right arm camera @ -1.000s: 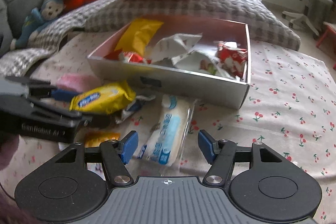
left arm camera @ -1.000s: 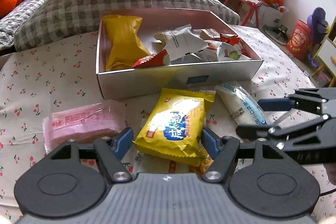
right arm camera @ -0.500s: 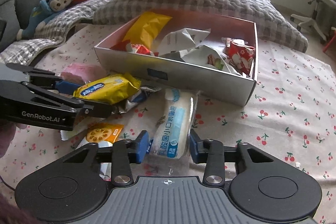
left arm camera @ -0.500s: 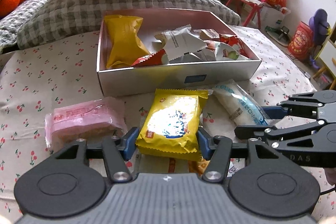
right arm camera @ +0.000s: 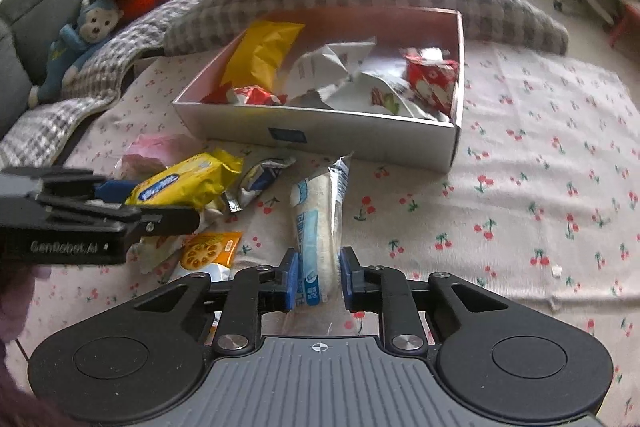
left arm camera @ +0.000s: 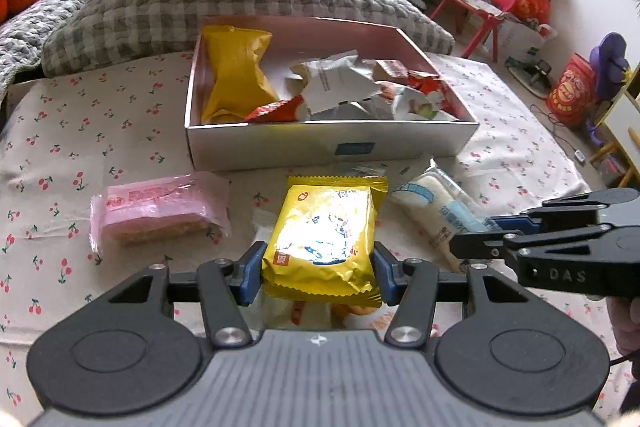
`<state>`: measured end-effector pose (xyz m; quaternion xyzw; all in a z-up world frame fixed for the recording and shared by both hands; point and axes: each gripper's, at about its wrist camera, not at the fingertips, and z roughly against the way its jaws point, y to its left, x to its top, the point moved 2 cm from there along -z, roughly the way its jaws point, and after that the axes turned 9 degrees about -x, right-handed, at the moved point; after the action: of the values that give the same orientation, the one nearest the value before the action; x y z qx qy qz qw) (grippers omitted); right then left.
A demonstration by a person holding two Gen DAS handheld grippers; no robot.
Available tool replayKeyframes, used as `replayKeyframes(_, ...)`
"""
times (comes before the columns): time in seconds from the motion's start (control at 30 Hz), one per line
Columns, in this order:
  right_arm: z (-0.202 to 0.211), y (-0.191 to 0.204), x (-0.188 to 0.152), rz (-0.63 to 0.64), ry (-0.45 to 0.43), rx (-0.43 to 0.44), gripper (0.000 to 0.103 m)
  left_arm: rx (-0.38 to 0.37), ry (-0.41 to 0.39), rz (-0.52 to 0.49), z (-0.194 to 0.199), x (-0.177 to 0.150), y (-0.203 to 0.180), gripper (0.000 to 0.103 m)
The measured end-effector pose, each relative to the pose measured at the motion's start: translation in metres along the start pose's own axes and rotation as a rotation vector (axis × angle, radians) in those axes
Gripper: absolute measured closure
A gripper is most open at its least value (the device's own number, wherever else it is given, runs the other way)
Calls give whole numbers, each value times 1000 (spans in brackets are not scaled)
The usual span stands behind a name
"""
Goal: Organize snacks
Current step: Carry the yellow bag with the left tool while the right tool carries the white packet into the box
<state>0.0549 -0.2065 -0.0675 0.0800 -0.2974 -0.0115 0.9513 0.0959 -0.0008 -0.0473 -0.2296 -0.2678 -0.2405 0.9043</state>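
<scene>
Yellow snack packet [left arm camera: 326,241] sits squarely between my left gripper [left arm camera: 319,277] jaws, both blue pads pressed against its sides. My right gripper [right arm camera: 318,281] has closed on the white-and-blue tube packet [right arm camera: 318,223], which stretches ahead toward the box [right arm camera: 320,131].

"DAS" read on side of my right gripper [left arm camera: 474,235]. "GenRobot.AI" read on side of my left gripper [right arm camera: 120,203]. Snack packet print too blurred to read.

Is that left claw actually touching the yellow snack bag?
Touching. The left wrist view shows both blue pads of the left claw pressed against the sides of the yellow snack bag.
</scene>
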Motion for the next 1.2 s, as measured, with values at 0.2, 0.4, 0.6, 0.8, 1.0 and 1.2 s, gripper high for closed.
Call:
replayKeyframes(0.2,9,-8,4,-76,13,43,85,1,-13,23,8,2,-8,52)
replayKeyframes(0.4,26,-15,10,-132,3,75,86,0,-20,55,14,4,-9,52)
replayKeyframes(0.6,42,-28,16,-202,-9,111,86,10,-61,92,27,8,-8,52)
replayKeyframes(0.8,56,-41,31,-280,-59,133,86,20,-113,165,32,17,-2,52)
replayKeyframes(1.0,54,-54,52,-364,-116,118,86,48,-180,236,31,29,-4,52)
replayKeyframes(1.2,34,-66,72,-403,-160,118,86,130,-211,177,15,51,-12,52)
